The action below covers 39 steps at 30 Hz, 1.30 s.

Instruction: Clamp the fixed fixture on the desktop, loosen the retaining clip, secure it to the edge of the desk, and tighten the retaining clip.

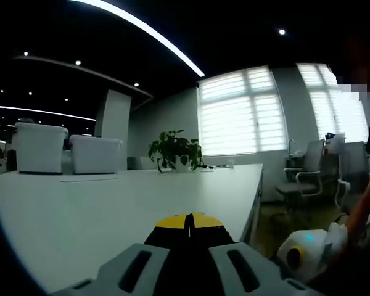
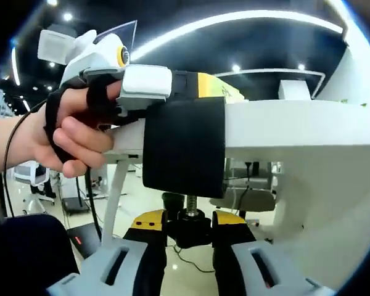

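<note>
A black clamp fixture (image 2: 184, 145) wraps the edge of the white desk (image 2: 296, 129). Below it hangs a threaded screw (image 2: 190, 202) with a black knob, the retaining clip (image 2: 188, 227). My right gripper (image 2: 188, 217) is under the desk, its yellow-tipped jaws shut on that knob. A hand (image 2: 74, 139) holds my left gripper (image 2: 213, 86) at the fixture's top, level with the desktop. In the left gripper view my left gripper (image 1: 188, 221) has its jaws pressed together over the desk (image 1: 111, 203), only a thin line between them. The right gripper's white body (image 1: 305, 253) shows low beside the desk edge.
A potted plant (image 1: 174, 150) and two white boxes (image 1: 40, 147) stand at the desk's far end. An office chair (image 1: 305, 172) sits by the windows beyond the desk edge. A white desk leg (image 2: 114, 203) slants down to the left of the fixture.
</note>
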Tool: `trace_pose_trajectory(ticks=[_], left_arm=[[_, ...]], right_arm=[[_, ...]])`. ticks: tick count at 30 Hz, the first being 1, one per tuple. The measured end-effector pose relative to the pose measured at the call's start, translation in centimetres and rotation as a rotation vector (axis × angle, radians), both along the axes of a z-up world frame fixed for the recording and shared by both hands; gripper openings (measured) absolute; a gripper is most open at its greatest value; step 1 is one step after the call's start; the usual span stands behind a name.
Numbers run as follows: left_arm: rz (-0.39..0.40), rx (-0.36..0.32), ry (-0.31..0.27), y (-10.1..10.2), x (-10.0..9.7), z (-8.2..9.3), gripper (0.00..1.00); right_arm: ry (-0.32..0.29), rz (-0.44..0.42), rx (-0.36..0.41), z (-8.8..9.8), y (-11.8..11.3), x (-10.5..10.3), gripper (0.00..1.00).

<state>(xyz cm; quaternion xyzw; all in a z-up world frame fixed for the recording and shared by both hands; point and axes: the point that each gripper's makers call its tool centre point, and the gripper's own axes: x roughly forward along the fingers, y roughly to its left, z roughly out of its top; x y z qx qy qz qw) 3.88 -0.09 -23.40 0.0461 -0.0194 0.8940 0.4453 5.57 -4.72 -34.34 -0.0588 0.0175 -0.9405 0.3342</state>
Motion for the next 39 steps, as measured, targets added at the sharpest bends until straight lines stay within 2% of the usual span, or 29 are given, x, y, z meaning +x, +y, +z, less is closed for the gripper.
trace_pose_trajectory(ticks=[1, 2, 3, 5, 9, 11, 12, 14, 15, 16, 18, 19, 22, 24, 27, 29, 33, 36, 38, 39], left_arm=[[-0.001, 0.002, -0.005, 0.0, 0.0, 0.0, 0.01], [-0.003, -0.015, -0.007, 0.1, 0.0, -0.2, 0.01], [-0.003, -0.007, -0.008, 0.1, 0.0, -0.1, 0.01], [-0.004, -0.003, -0.015, 0.1, 0.0, -0.2, 0.01], [-0.003, -0.006, -0.009, 0.2, 0.1, -0.2, 0.01], [-0.003, -0.007, -0.006, 0.2, 0.1, -0.2, 0.01], [-0.003, -0.007, -0.006, 0.2, 0.1, -0.2, 0.01], [-0.003, -0.008, -0.003, 0.2, 0.0, -0.2, 0.01], [-0.003, -0.008, -0.003, 0.2, -0.1, -0.1, 0.01], [-0.003, -0.008, -0.001, 0.2, -0.1, -0.1, 0.01], [-0.003, -0.009, 0.005, 0.2, -0.1, -0.1, 0.01], [-0.002, -0.009, 0.007, 0.1, -0.1, -0.1, 0.01], [-0.003, -0.010, 0.013, 0.1, -0.2, 0.0, 0.01], [-0.003, -0.010, 0.013, 0.1, -0.1, 0.0, 0.01], [-0.004, -0.010, 0.013, 0.1, -0.1, 0.0, 0.01], [-0.004, -0.009, 0.010, 0.1, -0.1, 0.0, 0.01], [-0.004, -0.010, 0.008, 0.1, -0.1, 0.0, 0.01], [-0.004, -0.009, 0.006, 0.1, -0.2, 0.0, 0.01], [-0.002, -0.008, 0.008, 0.1, -0.2, 0.1, 0.01], [-0.001, -0.008, 0.008, 0.1, -0.1, 0.1, 0.01]], right_arm=[[-0.004, 0.097, 0.007, -0.4, -0.3, 0.2, 0.25], [-0.020, 0.130, -0.007, -0.4, 0.2, -0.9, 0.25], [-0.032, 0.189, -0.024, -0.4, -0.1, -0.6, 0.25], [0.020, 0.212, 0.038, -0.3, 0.0, -0.5, 0.25], [0.012, 0.217, 0.038, -0.3, 0.0, -0.8, 0.25], [-0.022, 0.192, 0.036, -0.9, 0.0, -0.9, 0.25], [-0.043, 0.161, 0.050, -1.3, 0.4, -1.0, 0.26], [-0.046, 0.075, 0.084, -1.8, 1.8, -0.8, 0.31], [-0.065, 0.036, 0.071, -1.9, 2.6, -0.5, 0.35], [-0.098, -0.026, 0.023, -2.1, 3.7, -0.2, 0.37], [-0.145, -0.095, -0.031, -2.3, 5.1, 0.5, 0.39], [-0.149, -0.117, -0.047, -2.1, 5.4, 0.7, 0.39], [-0.138, -0.137, -0.036, -1.7, 5.2, 0.2, 0.39], [-0.125, -0.142, -0.062, -0.9, 4.7, -0.1, 0.39], [-0.133, -0.086, -0.117, -0.2, 2.4, -0.3, 0.39], [-0.098, -0.079, -0.038, -0.6, 1.1, -1.0, 0.42], [-0.095, -0.080, -0.049, -0.7, -0.1, -2.0, 0.45], [-0.077, -0.084, -0.048, -0.6, 0.0, -2.2, 0.41], [-0.069, -0.100, -0.039, -0.7, 0.5, -2.5, 0.29], [-0.067, -0.115, -0.017, -0.9, 1.0, -2.8, 0.28]])
